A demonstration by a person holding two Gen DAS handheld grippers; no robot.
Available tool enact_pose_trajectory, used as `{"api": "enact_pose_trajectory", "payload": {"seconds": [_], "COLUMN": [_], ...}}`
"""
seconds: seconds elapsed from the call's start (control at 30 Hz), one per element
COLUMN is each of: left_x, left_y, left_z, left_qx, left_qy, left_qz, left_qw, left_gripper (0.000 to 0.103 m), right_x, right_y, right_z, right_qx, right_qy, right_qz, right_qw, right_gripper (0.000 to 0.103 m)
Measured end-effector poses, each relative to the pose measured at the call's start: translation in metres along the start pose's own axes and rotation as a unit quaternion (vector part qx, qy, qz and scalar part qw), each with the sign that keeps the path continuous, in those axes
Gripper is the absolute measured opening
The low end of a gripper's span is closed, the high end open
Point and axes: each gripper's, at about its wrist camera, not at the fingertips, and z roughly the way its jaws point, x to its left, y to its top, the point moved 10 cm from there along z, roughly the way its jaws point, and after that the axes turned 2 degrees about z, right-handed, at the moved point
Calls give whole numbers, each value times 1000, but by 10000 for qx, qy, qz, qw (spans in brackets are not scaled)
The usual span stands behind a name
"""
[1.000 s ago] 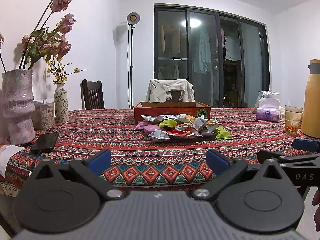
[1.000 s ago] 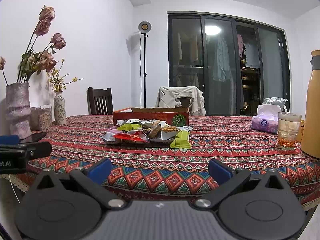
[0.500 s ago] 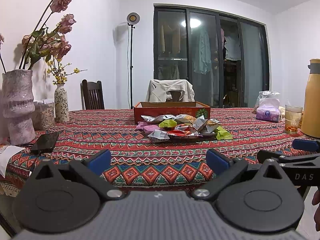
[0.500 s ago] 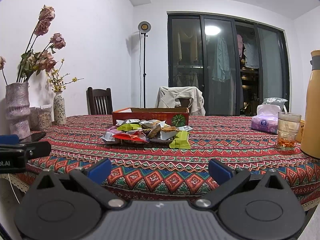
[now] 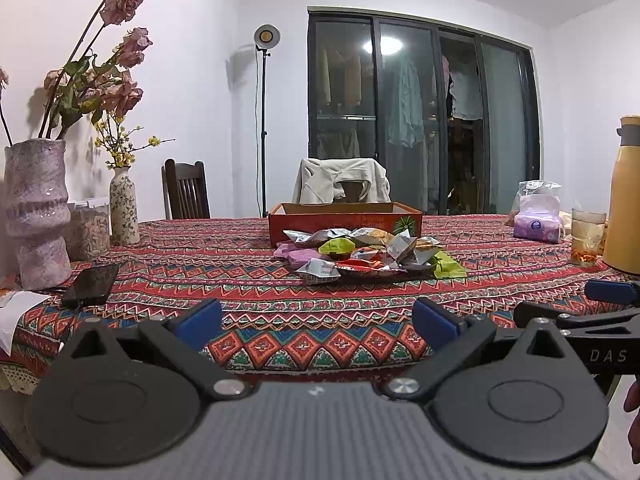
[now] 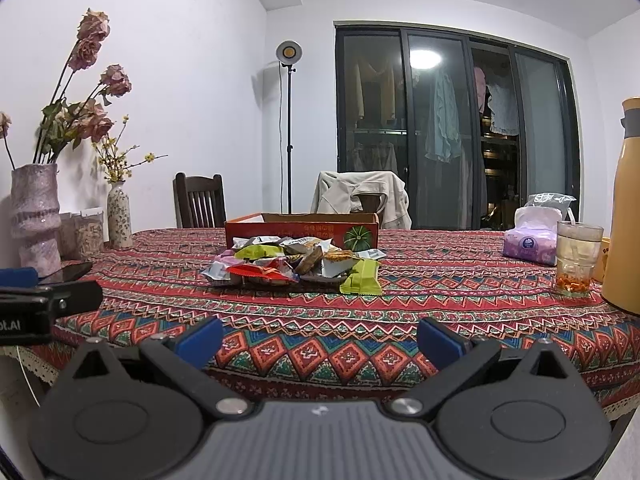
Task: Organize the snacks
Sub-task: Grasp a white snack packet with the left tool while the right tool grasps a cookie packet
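Observation:
A pile of small snack packets [image 5: 362, 254] lies in the middle of the patterned tablecloth; it also shows in the right wrist view [image 6: 294, 262]. A lime green packet [image 6: 362, 278] lies at the pile's right edge. Just behind the pile stands an open orange cardboard box [image 5: 344, 220], seen in the right wrist view too [image 6: 302, 230]. My left gripper [image 5: 318, 324] is open and empty at the table's near edge, well short of the pile. My right gripper [image 6: 320, 342] is open and empty, also at the near edge.
At the left stand a tall pink vase [image 5: 36, 216], a small floral vase [image 5: 124, 208], a jar [image 5: 90, 228] and a black phone [image 5: 92, 280]. At the right are a tissue pack [image 6: 532, 240], a glass of tea [image 6: 576, 258] and a yellow flask [image 6: 624, 216]. Chairs stand behind the table.

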Motion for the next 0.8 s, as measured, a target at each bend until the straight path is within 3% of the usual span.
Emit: {"api": "enact_pose_trajectory", "payload": {"seconds": [0.27, 0.53, 0.8], "left_x": [10, 21, 18], "left_y": [-7, -16, -6], "left_z": [21, 69, 112], "left_qx": [128, 362, 235], "left_qy": [177, 320, 440], "left_qz": [-4, -118, 97], "left_qw": [9998, 9988, 9987], "left_gripper": [103, 103, 103], "right_x": [-4, -36, -59], "right_y": [-7, -26, -10], "right_z": [10, 53, 87], "right_qx": [44, 308, 198], "right_qy": [16, -262, -491], "right_qz": [-1, 243, 59], "right_qw": [10000, 9989, 9986], "right_gripper": [103, 103, 103]}}
